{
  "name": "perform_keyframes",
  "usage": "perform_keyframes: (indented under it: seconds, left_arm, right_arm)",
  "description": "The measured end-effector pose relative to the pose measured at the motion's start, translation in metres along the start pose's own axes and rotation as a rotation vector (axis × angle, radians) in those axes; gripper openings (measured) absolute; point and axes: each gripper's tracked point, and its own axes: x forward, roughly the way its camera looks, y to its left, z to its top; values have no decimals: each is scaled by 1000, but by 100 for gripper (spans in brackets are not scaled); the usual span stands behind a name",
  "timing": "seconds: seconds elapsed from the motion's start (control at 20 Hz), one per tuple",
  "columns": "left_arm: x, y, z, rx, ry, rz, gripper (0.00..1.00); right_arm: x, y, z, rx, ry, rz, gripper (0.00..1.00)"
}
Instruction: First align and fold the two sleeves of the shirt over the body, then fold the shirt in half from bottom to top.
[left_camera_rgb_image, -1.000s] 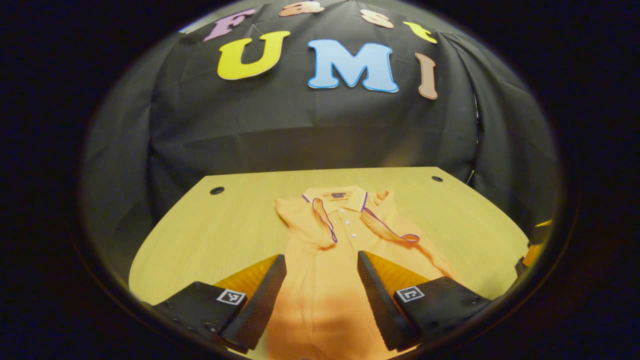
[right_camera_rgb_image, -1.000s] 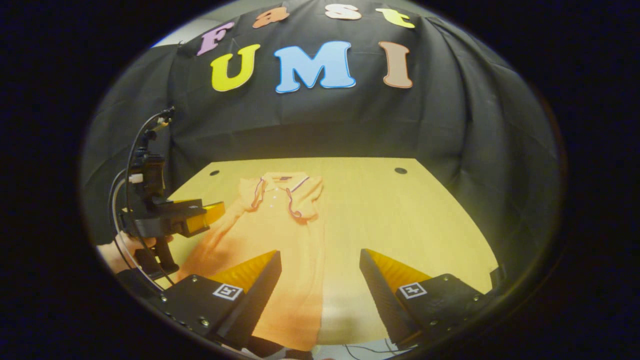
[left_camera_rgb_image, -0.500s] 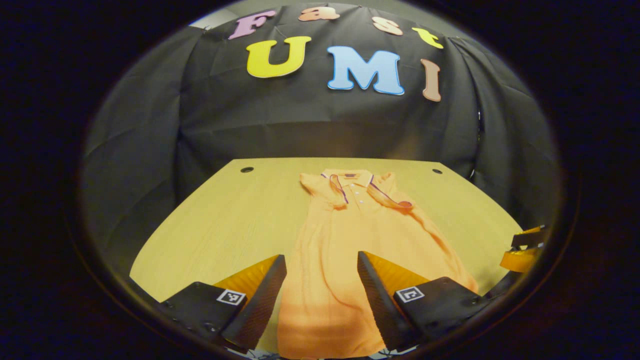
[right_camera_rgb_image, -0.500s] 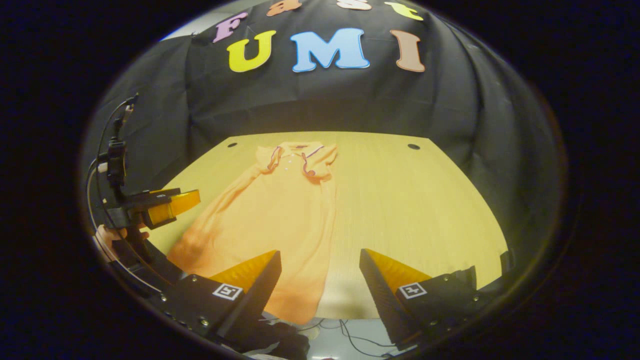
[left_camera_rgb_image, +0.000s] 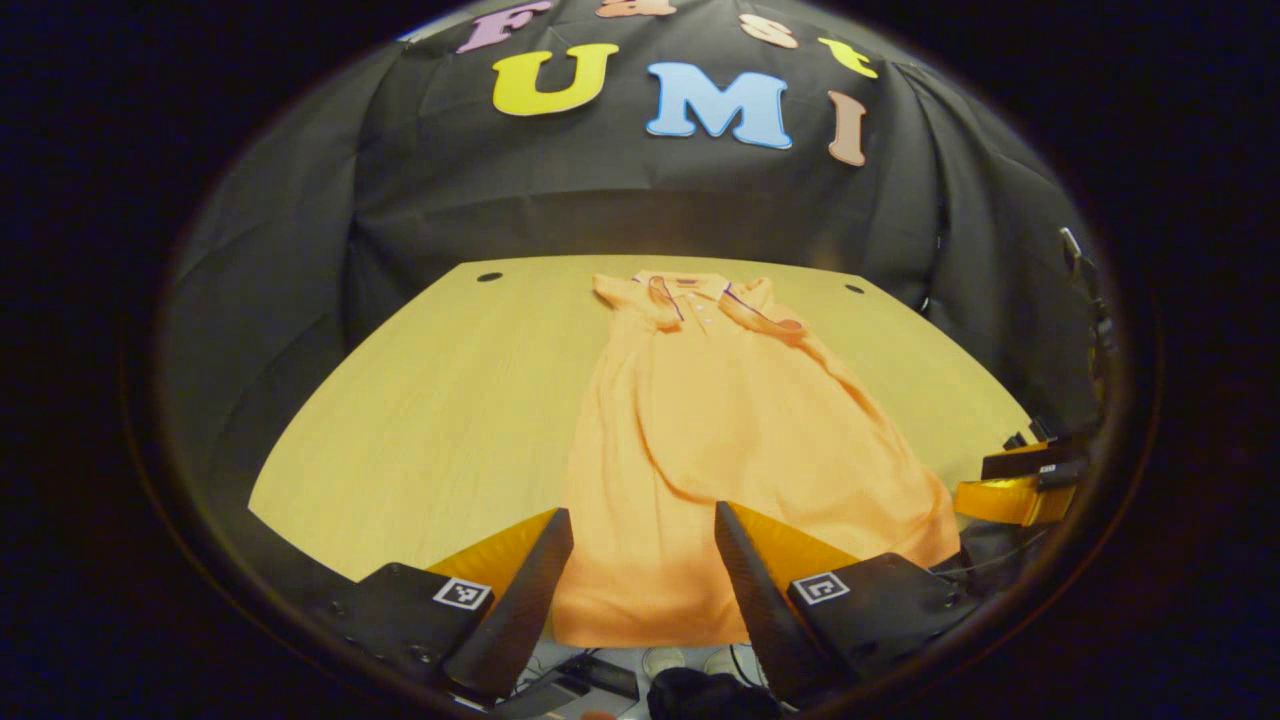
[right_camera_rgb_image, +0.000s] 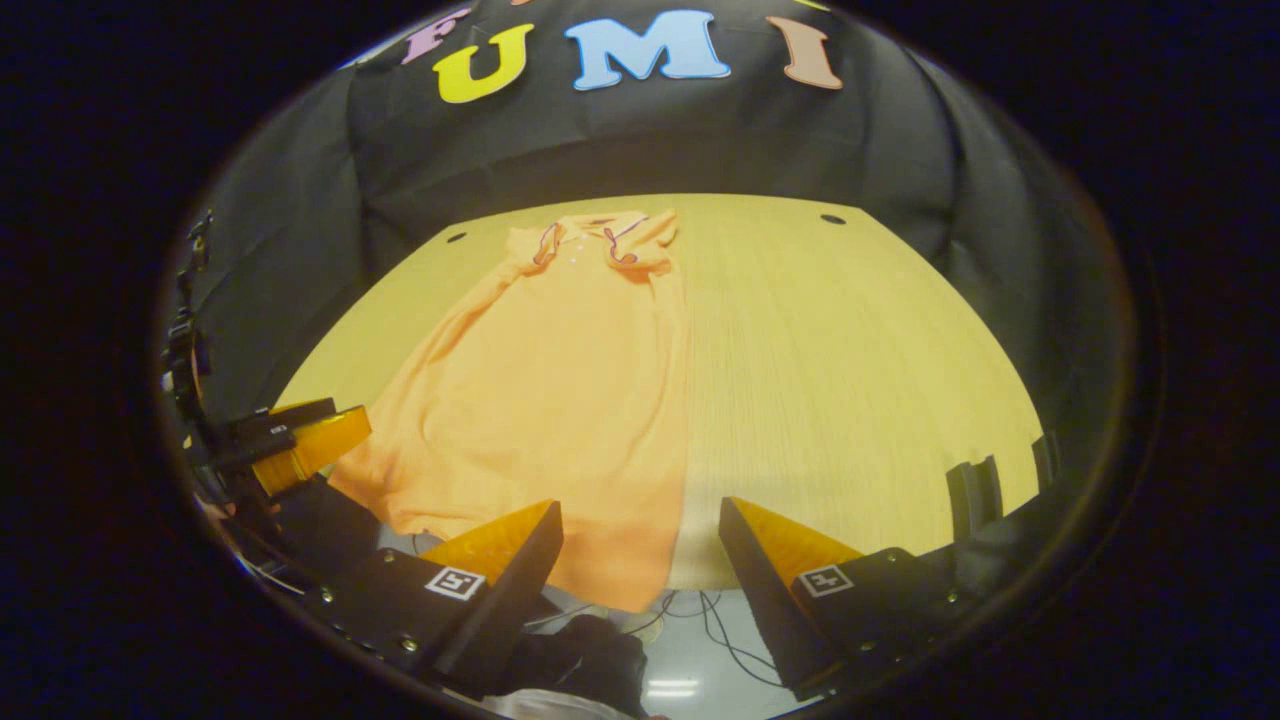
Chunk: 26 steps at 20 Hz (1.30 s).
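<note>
From where I sit, starting at the left, my left gripper (left_camera_rgb_image: 640, 590) hangs above the near edge of the table (left_camera_rgb_image: 430, 400), its fingers spread wide with nothing between them; in the right gripper view I also catch it off at the left (right_camera_rgb_image: 300, 440), just beside the shirt's near-left corner and not touching the cloth as far as I can tell. Moving toward the middle, the orange shirt (left_camera_rgb_image: 730, 440) lies flat along the table, collar (left_camera_rgb_image: 690, 290) at the far end and hem (left_camera_rgb_image: 650, 625) at the near edge, apparently drooping slightly over it. Both sleeves look already brought in over the body: the left sleeve (left_camera_rgb_image: 640, 300) sits folded by the collar and the right sleeve (left_camera_rgb_image: 770, 315) lies across the chest, their trimmed cuffs close to the button placket. So I judge the first part of the task done, though I cannot say how neatly the two sleeves are aligned. Farther right, my right gripper (right_camera_rgb_image: 640, 580) also hangs over the near edge by the hem's right corner, fingers wide apart and holding nothing. What is left, in my judgement, is the whole second fold: taking the hem at both corners and carrying it up to the collar. The hem is not yet gripped.
</note>
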Motion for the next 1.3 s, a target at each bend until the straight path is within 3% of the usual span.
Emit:
perform_keyframes:
  seconds: [0.4,0.7,0.95,1.05,1.1,1.15,1.2,1.25,1.3]
  left_arm:
    - [-13,10,-40,50,80,-25,93]
    - [-9,8,-62,25,126,-21,94]
    - [-4,6,-61,62,116,-14,94]
    - [-2,3,-64,87,116,-16,94]
    - [-1,2,-63,95,113,-17,92]
    - [-2,-2,-61,88,110,-21,96]
    - [0,-4,-62,87,110,-22,86]
    - [0,-7,-62,91,111,-27,82]
    - [1,-11,-62,94,112,-33,71]
  right_arm:
    - [12,6,-35,-7,151,-17,98]
    - [17,10,-34,-60,156,-45,97]
    - [22,14,-35,-112,142,-44,96]
    - [22,15,-35,-109,143,-44,78]
    - [22,15,-35,-111,142,-40,77]
    - [22,14,-34,-111,137,-41,77]
    - [21,14,-33,-98,133,-40,59]
    - [22,15,-35,-104,135,-36,49]
    - [22,15,-34,-117,136,-31,49]
